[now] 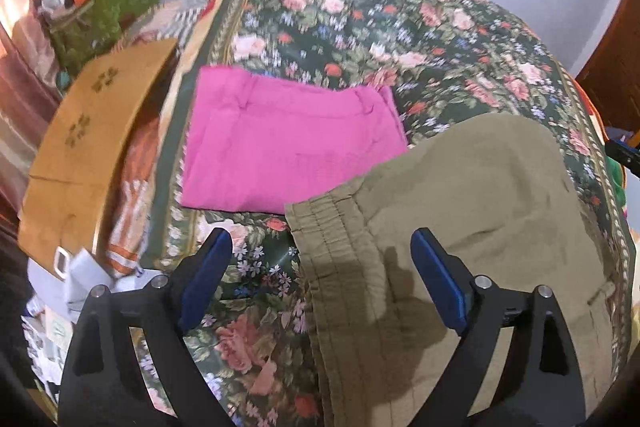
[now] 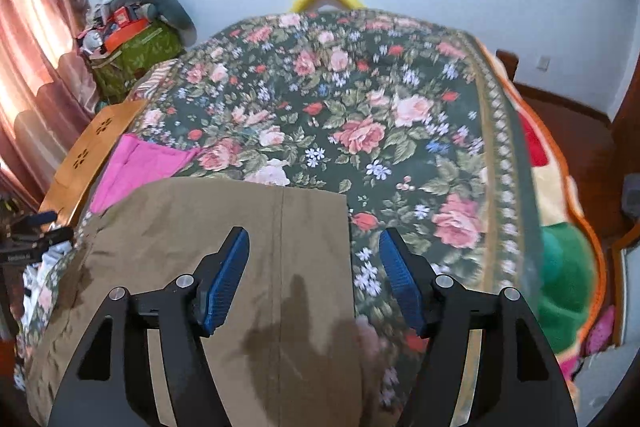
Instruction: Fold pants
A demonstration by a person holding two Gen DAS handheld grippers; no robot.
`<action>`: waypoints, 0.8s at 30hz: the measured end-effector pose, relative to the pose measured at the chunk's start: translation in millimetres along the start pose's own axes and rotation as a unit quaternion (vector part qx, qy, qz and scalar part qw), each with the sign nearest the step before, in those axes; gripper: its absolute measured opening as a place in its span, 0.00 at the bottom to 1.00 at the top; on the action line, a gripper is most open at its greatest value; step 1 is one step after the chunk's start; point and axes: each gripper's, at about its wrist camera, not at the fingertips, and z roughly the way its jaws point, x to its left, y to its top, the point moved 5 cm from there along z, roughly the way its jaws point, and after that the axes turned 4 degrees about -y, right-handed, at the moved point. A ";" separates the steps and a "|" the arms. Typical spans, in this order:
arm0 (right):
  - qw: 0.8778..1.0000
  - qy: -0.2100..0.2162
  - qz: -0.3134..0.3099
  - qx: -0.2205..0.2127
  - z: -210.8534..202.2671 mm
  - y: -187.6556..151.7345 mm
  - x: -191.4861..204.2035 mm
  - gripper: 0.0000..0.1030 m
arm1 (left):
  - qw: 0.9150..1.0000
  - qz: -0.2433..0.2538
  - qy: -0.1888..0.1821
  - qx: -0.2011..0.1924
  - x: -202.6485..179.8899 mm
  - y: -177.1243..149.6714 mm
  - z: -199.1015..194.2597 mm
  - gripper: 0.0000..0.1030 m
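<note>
Floral bedspread point(image 2: 400, 131) under khaki pants point(image 2: 224, 227), pink garment point(image 1: 288, 147)

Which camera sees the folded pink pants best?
The left wrist view: the folded bright pink pants lie almost wholly in sight on the floral bedspread. The right wrist view shows only a corner beyond the olive khaki pants.

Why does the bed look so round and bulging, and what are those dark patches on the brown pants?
Both wrist views use fisheye lenses, which bend the floral bedspread into a dome; the patches on the khaki pants are each tool's shadow, with slight blur at the frame edges.
</note>
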 end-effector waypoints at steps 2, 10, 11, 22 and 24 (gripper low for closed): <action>1.000 -0.004 0.001 0.008 15.2 3.1 -0.4 0.62 | 1.000 -0.006 -0.005 0.014 3.6 -0.4 16.6 0.89; 0.998 -0.023 -0.022 0.051 78.1 14.0 -1.3 0.62 | 0.998 -0.029 -0.019 0.043 11.4 2.9 53.4 0.89; 0.998 -0.021 -0.018 0.059 86.0 13.0 -2.9 0.62 | 0.998 -0.032 -0.025 0.044 11.6 3.9 55.7 0.89; 0.996 0.017 0.040 0.082 99.2 0.3 -2.8 0.26 | 0.997 -0.026 -0.062 0.036 -1.8 3.9 59.7 0.53; 0.997 -0.003 0.026 0.078 99.3 1.0 -2.8 0.12 | 0.998 -0.020 -0.053 0.025 -2.5 5.2 54.6 0.48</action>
